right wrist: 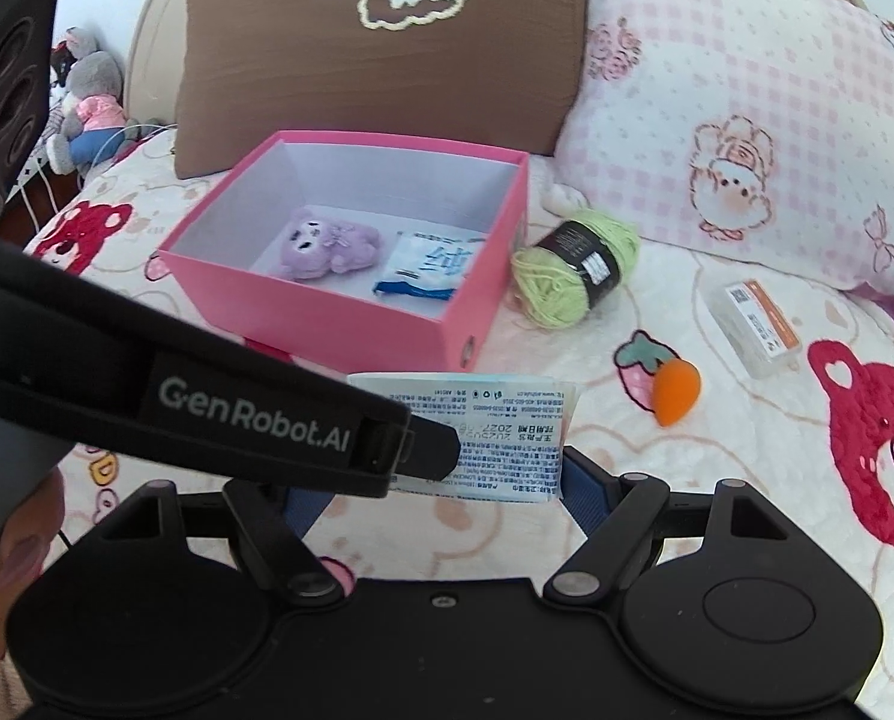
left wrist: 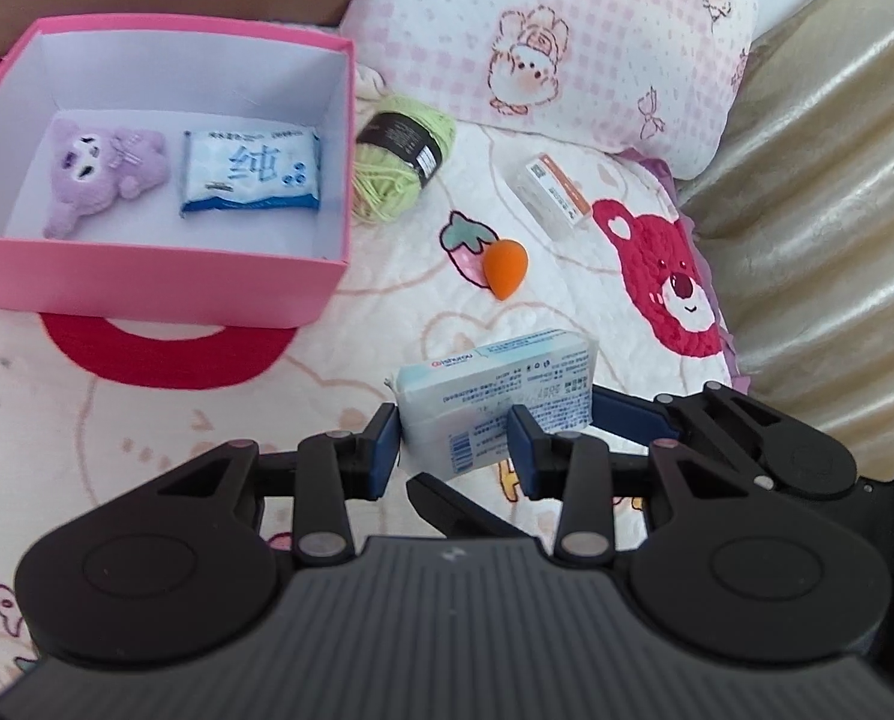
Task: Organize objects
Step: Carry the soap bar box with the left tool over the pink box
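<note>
Both my grippers, left (left wrist: 454, 444) and right (right wrist: 441, 483), clamp the tissue pack (left wrist: 498, 393) from crossing sides, off the quilt. Its long axis runs across my view; the pink box (left wrist: 165, 288) lies ahead-left, nearer my left hand.

Tissue pack (left wrist: 495, 396) between both grippers' pads

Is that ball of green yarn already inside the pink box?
No, the green yarn lies on the bedspread just outside the pink box, which holds only a purple plush and a tissue pack.
</note>
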Motion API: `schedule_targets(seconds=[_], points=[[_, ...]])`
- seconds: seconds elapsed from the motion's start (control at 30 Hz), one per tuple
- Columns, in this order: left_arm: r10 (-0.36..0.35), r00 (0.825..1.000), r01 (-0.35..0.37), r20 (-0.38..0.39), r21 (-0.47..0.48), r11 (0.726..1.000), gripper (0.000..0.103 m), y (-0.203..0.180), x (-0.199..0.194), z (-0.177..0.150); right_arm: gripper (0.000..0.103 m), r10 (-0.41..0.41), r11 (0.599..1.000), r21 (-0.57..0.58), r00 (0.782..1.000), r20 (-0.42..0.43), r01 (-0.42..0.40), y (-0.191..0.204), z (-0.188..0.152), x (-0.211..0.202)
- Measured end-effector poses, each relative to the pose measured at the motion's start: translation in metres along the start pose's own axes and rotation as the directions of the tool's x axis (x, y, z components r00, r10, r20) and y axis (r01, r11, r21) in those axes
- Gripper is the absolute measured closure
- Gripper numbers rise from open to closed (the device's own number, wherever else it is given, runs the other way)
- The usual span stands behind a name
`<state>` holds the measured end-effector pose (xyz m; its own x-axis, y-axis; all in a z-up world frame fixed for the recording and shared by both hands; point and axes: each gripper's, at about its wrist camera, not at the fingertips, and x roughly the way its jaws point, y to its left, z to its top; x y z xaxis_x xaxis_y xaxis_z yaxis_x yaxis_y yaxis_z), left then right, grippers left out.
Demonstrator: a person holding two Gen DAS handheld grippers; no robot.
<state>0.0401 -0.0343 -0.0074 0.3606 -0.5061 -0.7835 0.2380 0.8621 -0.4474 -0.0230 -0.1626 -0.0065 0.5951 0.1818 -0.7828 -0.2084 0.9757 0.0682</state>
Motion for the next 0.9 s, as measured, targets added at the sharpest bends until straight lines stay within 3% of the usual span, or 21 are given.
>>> schedule_targets(seconds=[0.47,0.9], points=[[0.009,0.998,-0.009,0.064,-0.007,1.0,0.067,0.035,-0.057,-0.001,0.021,0.032,0.997,-0.067,0.999,0.009,-0.031,0.052,0.023,-0.008],[0.001,0.996,0.003,0.091,-0.035,0.999,0.067,0.082,-0.07,0.014,0.022,0.054,0.993,-0.108,0.998,0.021,-0.051,0.082,0.046,0.012]])
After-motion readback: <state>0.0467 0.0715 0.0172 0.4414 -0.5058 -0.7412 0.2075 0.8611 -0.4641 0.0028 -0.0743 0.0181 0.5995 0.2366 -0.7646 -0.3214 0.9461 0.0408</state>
